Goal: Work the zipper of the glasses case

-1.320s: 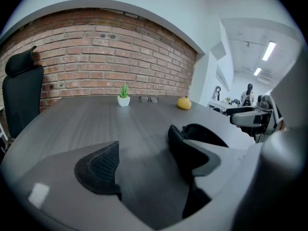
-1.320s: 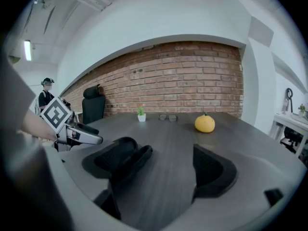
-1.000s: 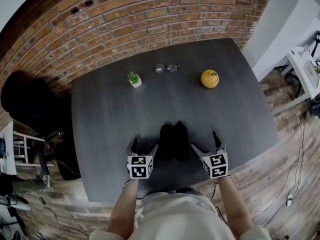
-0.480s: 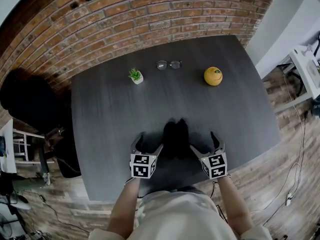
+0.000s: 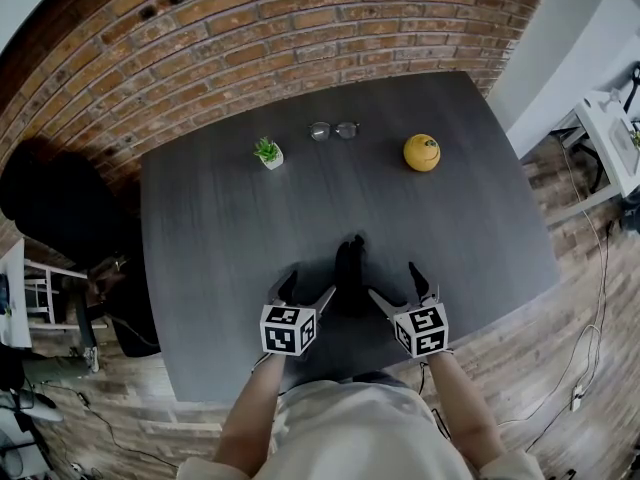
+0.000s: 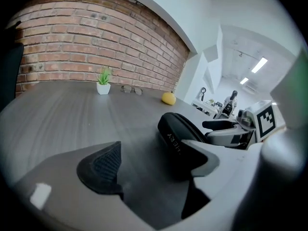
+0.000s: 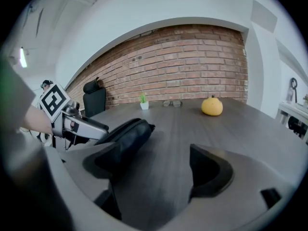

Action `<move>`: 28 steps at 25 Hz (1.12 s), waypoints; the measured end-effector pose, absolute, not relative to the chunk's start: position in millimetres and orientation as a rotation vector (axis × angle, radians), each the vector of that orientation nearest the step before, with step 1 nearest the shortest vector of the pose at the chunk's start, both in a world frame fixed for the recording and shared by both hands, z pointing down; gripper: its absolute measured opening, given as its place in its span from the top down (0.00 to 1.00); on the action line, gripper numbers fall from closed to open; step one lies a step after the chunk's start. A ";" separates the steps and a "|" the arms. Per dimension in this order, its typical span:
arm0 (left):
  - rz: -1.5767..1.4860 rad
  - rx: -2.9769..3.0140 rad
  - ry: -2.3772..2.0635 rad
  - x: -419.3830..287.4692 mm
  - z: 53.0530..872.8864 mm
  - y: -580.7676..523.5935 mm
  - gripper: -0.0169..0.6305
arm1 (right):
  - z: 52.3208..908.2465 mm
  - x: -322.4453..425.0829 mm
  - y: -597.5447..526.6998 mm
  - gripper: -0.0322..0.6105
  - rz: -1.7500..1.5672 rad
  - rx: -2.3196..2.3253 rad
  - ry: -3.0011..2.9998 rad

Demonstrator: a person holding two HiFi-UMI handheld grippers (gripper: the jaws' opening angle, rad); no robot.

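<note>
The left hand-held gripper (image 5: 305, 289) and right hand-held gripper (image 5: 396, 282) are both wide open and empty. They flank the black glasses case (image 5: 349, 270), which stands on edge near the bench's (image 5: 220, 228) front. One should clamp the case body firmly; the other must then find the zipper pull, which isn't visible yet.

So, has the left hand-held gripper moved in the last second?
Yes. Against the table, the left hand-held gripper has shifted right in the head view, closer to the glasses case, with its jaws open.
</note>
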State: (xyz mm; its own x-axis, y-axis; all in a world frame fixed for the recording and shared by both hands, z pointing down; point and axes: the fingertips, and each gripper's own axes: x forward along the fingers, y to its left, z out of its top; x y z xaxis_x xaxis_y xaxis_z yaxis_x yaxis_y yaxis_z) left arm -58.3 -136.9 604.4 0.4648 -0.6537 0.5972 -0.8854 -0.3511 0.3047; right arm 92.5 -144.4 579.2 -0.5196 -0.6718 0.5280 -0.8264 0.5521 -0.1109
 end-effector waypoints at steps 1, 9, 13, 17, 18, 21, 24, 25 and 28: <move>0.493 2.118 -1.261 -55.6 603.3 -136.3 0.37 | 579.1 91.8 -143.7 0.24 0.500 1.214 -2.366; 0.426 2.124 -1.136 -31.8 599.8 -135.3 0.39 | 586.2 101.1 -142.7 0.24 0.544 1.216 -2.333; 0.332 2.067 -1.024 -16.6 602.7 -135.2 0.39 | 594.0 112.3 -142.8 0.24 0.559 1.228 -2.295; 0.297 2.040 -0.901 3.9 605.8 -134.2 0.39 | 604.9 120.7 -142.6 0.24 0.521 1.196 -2.239; 0.303 2.053 -0.880 9.6 606.4 -134.2 0.39 | 607.3 123.1 -142.7 0.24 0.514 1.192 -2.230; 0.343 2.069 -0.812 26.6 610.4 -132.0 0.39 | 609.0 127.2 -144.6 0.24 0.531 1.199 -2.232; 0.401 2.077 -0.770 42.7 613.8 -129.0 0.39 | 607.8 121.8 -147.5 0.24 0.493 1.180 -2.232; 0.405 2.068 -0.772 45.0 614.6 -129.6 0.38 | 607.9 121.4 -148.4 0.24 0.486 1.177 -2.230; 0.404 2.026 -0.792 47.2 616.3 -131.5 0.38 | 608.5 122.0 -148.7 0.24 0.494 1.177 -2.241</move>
State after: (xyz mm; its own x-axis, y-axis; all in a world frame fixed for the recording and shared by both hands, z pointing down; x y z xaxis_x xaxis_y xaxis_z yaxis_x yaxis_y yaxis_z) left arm 47.2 -131.5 616.3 0.7416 -0.3779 0.5543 -0.6706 -0.3933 0.6290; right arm 122.0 -148.7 608.5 -0.4616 -0.6299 0.6246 -0.8340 0.5481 -0.0637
